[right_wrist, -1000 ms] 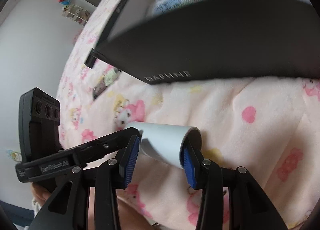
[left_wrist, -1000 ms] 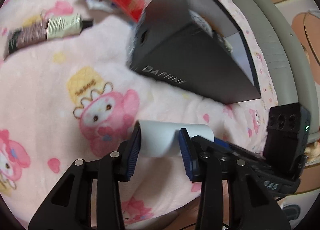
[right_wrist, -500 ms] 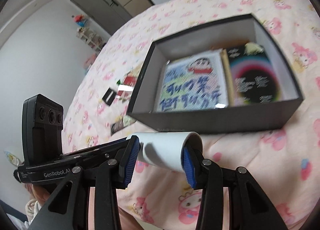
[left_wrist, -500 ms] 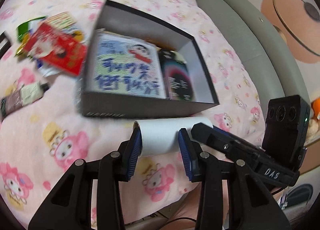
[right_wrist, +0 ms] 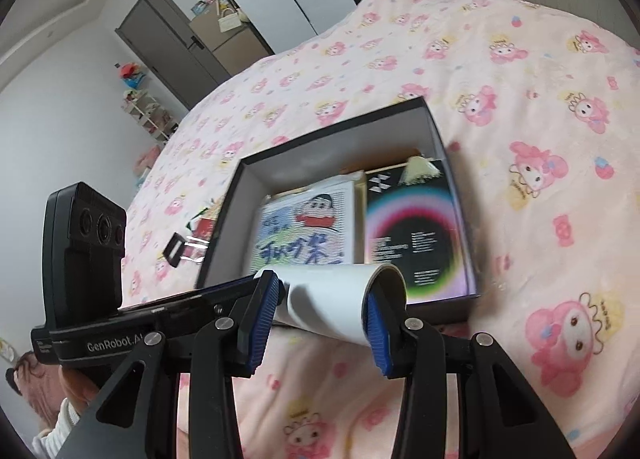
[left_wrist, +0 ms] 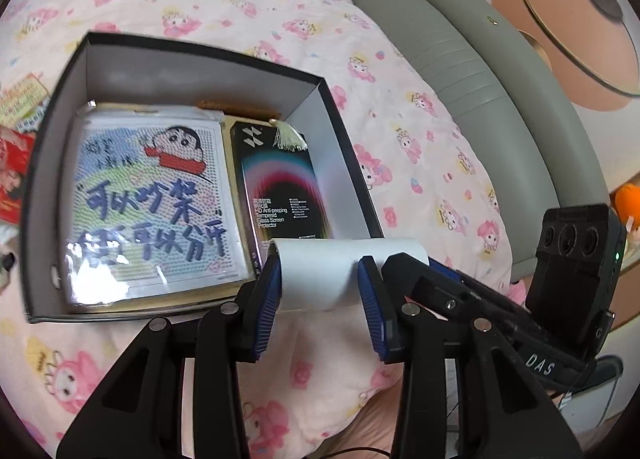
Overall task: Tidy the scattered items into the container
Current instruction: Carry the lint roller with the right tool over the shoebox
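A white roll (left_wrist: pixel 320 271) (right_wrist: pixel 328 299) is held by both grippers at once. The left gripper (left_wrist: pixel 320 295) is clenched on one end and the right gripper (right_wrist: pixel 320 311) on the other, blue pads pressed flat against its sides. The roll lies level, over the near edge of the box (left_wrist: pixel 52 163) (right_wrist: pixel 228 215) at its right corner, above the rim rather than inside.

The box is open-topped, black outside and grey within, on a pink blanket (left_wrist: pixel 420 131) (right_wrist: pixel 540 99). Its floor is mostly taken: a cartoon card (left_wrist: pixel 152 203) (right_wrist: pixel 308 227) fills the left part, a dark packet (left_wrist: pixel 276 187) (right_wrist: pixel 416 235) lies just beside it on the right, and a pale tassel (left_wrist: pixel 288 139) (right_wrist: pixel 420 169) rests on the packet's far end. A narrow bare strip runs between the packet and the right wall; the far wall stands clear above the contents.

Left of the box, a red pack (left_wrist: pixel 12 175) and a black clip (right_wrist: pixel 174 247) lie on the blanket. Right of the bed runs a grey padded edge (left_wrist: pixel 480 79).
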Demonstrator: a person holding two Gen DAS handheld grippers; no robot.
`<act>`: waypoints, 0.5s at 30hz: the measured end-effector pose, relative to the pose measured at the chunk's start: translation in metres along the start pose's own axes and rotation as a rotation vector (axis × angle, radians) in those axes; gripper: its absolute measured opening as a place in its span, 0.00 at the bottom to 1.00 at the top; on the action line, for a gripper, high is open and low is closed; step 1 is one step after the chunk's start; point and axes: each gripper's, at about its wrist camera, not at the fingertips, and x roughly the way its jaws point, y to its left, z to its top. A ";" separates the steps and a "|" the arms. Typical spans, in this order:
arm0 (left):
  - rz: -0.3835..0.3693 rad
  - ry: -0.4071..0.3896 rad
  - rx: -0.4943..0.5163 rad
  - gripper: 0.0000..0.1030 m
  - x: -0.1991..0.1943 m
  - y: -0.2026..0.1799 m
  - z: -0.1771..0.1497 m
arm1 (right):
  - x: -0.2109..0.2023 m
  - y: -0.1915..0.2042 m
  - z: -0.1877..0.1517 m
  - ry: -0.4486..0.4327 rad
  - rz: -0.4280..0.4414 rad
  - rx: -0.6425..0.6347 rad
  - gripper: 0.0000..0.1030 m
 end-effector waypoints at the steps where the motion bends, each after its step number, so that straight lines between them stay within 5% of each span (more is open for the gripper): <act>1: -0.003 -0.005 -0.006 0.37 0.004 0.000 0.000 | 0.001 -0.004 0.001 0.003 -0.006 0.000 0.38; 15: 0.059 0.027 0.011 0.37 0.036 -0.001 0.017 | 0.022 -0.033 0.015 0.030 -0.017 0.020 0.38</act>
